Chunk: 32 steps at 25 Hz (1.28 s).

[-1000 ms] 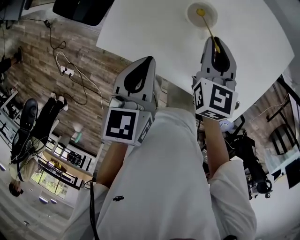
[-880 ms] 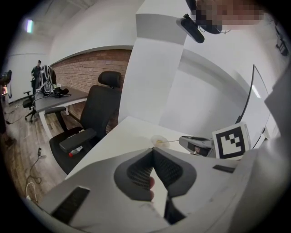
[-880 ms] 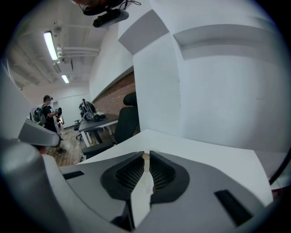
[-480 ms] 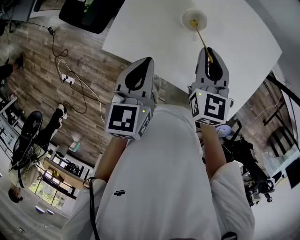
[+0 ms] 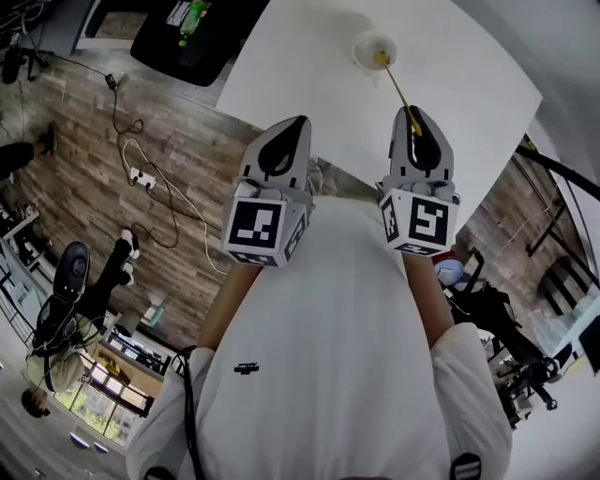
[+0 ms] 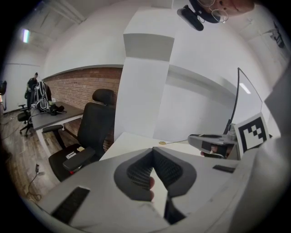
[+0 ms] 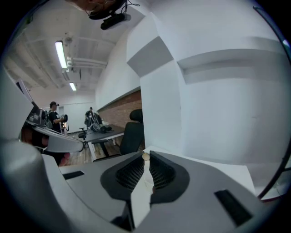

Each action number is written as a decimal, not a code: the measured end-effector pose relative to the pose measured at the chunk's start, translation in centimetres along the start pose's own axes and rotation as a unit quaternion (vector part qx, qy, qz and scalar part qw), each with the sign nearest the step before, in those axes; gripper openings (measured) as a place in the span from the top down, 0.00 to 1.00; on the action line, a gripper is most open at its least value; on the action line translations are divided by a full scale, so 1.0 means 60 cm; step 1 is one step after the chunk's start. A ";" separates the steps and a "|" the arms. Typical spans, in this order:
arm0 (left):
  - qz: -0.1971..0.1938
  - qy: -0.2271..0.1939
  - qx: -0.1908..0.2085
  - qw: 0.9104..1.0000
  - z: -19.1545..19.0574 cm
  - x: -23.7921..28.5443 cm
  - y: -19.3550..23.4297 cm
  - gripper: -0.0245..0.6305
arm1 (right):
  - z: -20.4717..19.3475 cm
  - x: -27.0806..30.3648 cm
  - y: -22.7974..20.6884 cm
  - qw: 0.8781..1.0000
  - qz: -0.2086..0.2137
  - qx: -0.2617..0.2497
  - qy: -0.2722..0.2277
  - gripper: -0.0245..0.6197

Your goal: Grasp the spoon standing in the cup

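A white cup [image 5: 367, 47] stands near the far side of the white table [image 5: 300, 66], with a yellow spoon [image 5: 398, 86] leaning out of it toward me. My right gripper [image 5: 413, 112] is shut on the near end of the spoon's thin handle. In the right gripper view the yellow handle tip [image 7: 145, 155] shows pinched between the jaw tips of the right gripper [image 7: 146, 157]. My left gripper [image 5: 295, 122] hovers over the table's near edge, shut and empty, its tips meeting [image 6: 152, 152]. The left gripper view shows the spoon [image 6: 173, 142] running to the right gripper [image 6: 193, 139].
A black office chair [image 6: 97, 123] stands by the table's left side. Cables and a power strip [image 5: 141, 173] lie on the wooden floor to the left. A dark desk [image 5: 187, 28] is beyond the table's corner. White walls back the table.
The head camera has shifted, so the table, cup and both grippers sit differently in view. The right gripper keeps its hold on the spoon handle; the left stays beside it.
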<state>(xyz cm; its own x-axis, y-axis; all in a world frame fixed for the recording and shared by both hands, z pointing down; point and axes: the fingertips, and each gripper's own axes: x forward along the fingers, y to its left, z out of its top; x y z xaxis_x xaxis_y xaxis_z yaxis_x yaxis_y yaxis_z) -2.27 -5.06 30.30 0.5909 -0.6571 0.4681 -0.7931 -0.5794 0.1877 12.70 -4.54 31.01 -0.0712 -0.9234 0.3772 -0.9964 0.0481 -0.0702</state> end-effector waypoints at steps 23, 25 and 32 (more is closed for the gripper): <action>0.005 -0.047 0.032 0.998 0.037 -0.010 -0.014 0.95 | 0.028 -0.071 -0.003 0.999 0.017 -0.005 -0.044 0.90; 0.010 -0.051 0.032 0.998 0.040 -0.014 -0.010 0.95 | 0.033 -0.071 -0.001 0.999 0.019 -0.006 -0.049 0.90; 0.009 -0.055 0.036 0.998 0.042 -0.022 -0.012 0.95 | 0.043 -0.077 0.007 0.998 0.021 -0.006 -0.060 0.90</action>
<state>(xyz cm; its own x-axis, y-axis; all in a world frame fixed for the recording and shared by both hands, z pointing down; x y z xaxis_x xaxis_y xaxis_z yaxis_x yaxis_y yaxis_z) -2.12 -5.00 27.34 0.5931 -0.7135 0.3731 -0.7927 -0.5985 0.1156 12.76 -1.22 26.85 -0.1066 -0.9594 0.2611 -0.9933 0.0910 -0.0711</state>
